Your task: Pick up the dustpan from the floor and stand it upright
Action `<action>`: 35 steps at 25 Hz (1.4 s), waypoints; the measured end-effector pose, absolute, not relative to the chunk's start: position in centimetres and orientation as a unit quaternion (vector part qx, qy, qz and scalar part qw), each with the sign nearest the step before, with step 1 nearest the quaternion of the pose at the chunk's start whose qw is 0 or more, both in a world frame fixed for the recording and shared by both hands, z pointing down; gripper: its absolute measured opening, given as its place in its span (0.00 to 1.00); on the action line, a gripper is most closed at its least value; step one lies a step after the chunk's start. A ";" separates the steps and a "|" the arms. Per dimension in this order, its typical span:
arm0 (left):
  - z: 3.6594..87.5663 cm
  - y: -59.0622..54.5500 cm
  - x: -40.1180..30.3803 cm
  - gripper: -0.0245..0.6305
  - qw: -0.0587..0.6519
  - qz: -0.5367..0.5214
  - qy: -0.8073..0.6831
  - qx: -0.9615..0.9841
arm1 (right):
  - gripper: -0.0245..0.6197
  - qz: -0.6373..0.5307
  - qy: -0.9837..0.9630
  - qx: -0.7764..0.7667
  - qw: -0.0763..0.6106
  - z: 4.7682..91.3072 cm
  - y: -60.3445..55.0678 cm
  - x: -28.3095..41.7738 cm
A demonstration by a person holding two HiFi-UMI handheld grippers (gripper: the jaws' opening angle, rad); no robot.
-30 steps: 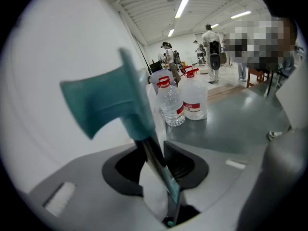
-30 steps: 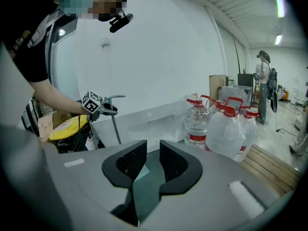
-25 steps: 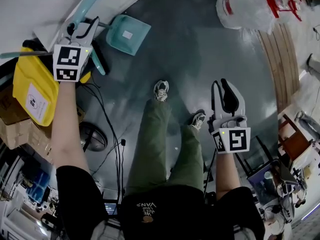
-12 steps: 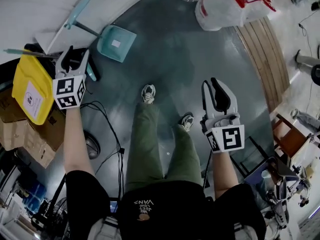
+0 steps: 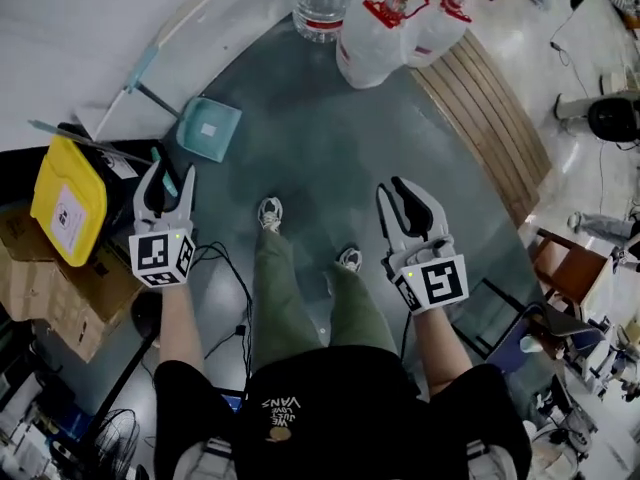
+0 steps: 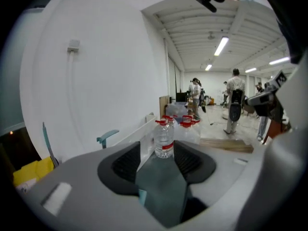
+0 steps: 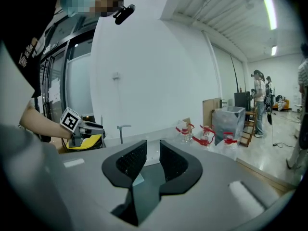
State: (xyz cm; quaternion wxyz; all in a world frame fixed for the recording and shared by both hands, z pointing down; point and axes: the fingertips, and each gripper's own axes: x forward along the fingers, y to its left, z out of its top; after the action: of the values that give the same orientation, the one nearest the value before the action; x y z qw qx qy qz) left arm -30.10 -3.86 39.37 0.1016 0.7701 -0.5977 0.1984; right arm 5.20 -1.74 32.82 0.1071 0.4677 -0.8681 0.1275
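We stand on a dark, glossy grey-green floor [image 5: 330,138] that meets a white wall [image 5: 80,18] from nine to twelve o'clock. The teal dustpan [image 5: 208,128] sits at eleven o'clock, pan on the floor and handle rising along that wall. Clear water bottles [image 5: 372,38] with red caps cluster at twelve, wooden boards [image 5: 490,128] lie at two, and a yellow bin [image 5: 65,203] rests above cardboard boxes [image 5: 60,288] at nine. Our left gripper [image 5: 168,180] has just been opening; its jaws are spread wide around nothing. Our right gripper [image 5: 396,190] keeps a narrow gap, also empty.
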 end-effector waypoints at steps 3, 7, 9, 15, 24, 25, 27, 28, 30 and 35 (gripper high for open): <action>36.0 -1.2 -26.7 0.44 0.129 0.148 -0.598 0.777 | 0.17 0.115 -0.868 0.474 0.097 29.7 -0.3 7.4; 31.7 0.9 -23.1 0.36 0.142 0.100 -0.589 0.790 | 0.17 0.095 -0.867 0.484 0.076 25.9 0.8 9.6; 29.5 1.6 -21.4 0.28 0.133 0.086 -0.585 0.796 | 0.17 0.087 -0.868 0.484 0.065 24.2 1.3 10.3; 24.7 4.4 -14.8 0.18 0.112 0.055 -0.554 0.823 | 0.17 0.078 -0.882 0.463 0.029 20.4 4.7 11.6; 22.0 8.4 -6.1 0.12 0.086 0.055 -0.502 0.859 | 0.16 0.079 -0.892 0.444 0.032 18.6 10.1 14.4; 21.7 8.9 -5.3 0.12 0.088 0.050 -0.498 0.861 | 0.16 0.079 -0.893 0.441 0.033 18.6 10.7 14.9; 21.3 10.0 -3.9 0.12 0.091 0.044 -0.491 0.865 | 0.16 0.078 -0.895 0.437 0.035 18.6 11.6 15.8; 21.1 10.5 -3.2 0.12 0.089 0.045 -0.488 0.867 | 0.16 0.078 -0.896 0.436 0.035 18.6 12.0 16.2; 20.8 11.5 -2.0 0.12 0.082 0.049 -0.482 0.871 | 0.16 0.078 -0.897 0.434 0.036 18.3 12.6 16.9; 19.6 13.7 -0.1 0.12 0.075 0.046 -0.474 0.876 | 0.10 0.074 -0.902 0.425 0.033 17.5 13.8 18.0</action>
State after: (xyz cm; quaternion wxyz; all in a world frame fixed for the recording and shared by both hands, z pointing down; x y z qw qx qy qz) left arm -0.07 13.72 19.58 0.0746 0.8761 -0.4741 0.0461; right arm 17.99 13.84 17.46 0.0333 0.4249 -0.9016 0.0740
